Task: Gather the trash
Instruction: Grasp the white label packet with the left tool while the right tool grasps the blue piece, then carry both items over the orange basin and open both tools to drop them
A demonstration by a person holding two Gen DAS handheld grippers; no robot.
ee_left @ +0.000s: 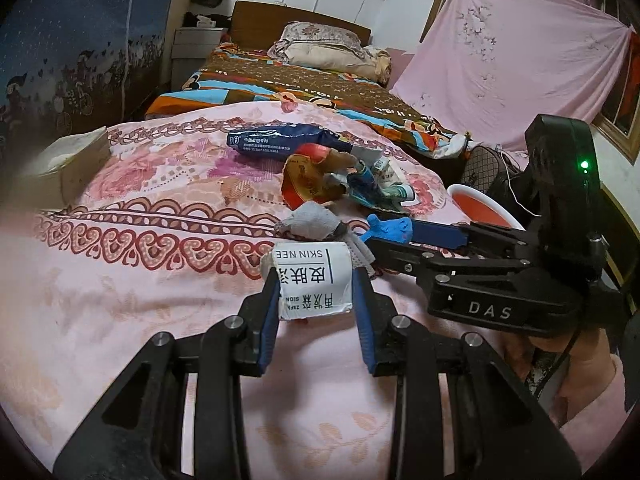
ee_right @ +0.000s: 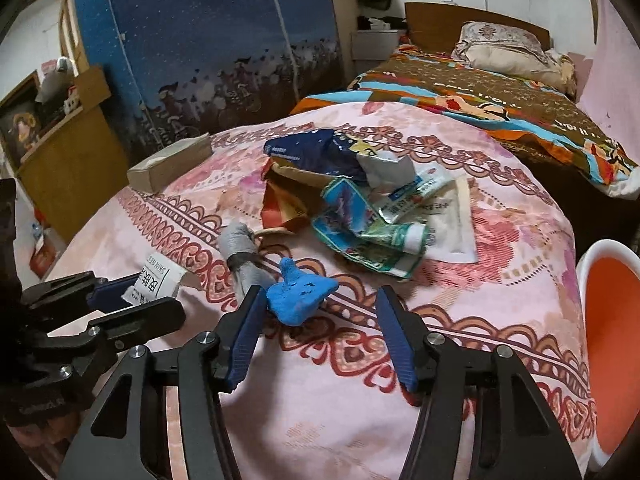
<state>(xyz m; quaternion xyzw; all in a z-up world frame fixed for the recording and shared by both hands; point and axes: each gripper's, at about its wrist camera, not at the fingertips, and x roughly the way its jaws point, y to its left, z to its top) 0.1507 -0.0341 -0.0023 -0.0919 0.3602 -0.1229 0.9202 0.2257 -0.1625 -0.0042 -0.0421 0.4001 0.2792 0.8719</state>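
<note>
White carton [ee_left: 314, 280] printed "SKIN NEE" sits between the blue pads of the left gripper [ee_left: 316, 280], both pads against its sides – clamped on it, low over the pink floral quilt [ee_left: 140, 280]. Same carton [ee_right: 160, 280] shows at left in the right wrist view, held in the left gripper [ee_right: 132, 292]

Right gripper [ee_right: 320, 304] spread wide, nothing gripped; a blue crumpled lump [ee_right: 298, 294] lies on the quilt [ee_right: 360, 380] just by its left pad, the right pad well apart from it. In the left wrist view the right gripper [ee_left: 400, 236] reaches in from the right with the blue lump [ee_left: 390, 229] at its tip

Grey rolled cloth [ee_right: 244, 256] lies just beyond carton and lump, between the two grippers; also seen at [ee_left: 316, 222]

Farther out, a loose pile of wrappers mid-quilt: dark blue bag [ee_right: 316, 152], red-orange pack [ee_right: 284, 204], green-and-white crumpled wrapper [ee_right: 372, 232]. Dark blue bag [ee_left: 280, 142] at the far side of the pile

Beige box [ee_right: 170, 164] near the quilt's far left edge. White bin with orange inside [ee_right: 612, 320] off the quilt's right side, well apart from the carton. Patterned brown bed [ee_left: 300, 84] beyond
</note>
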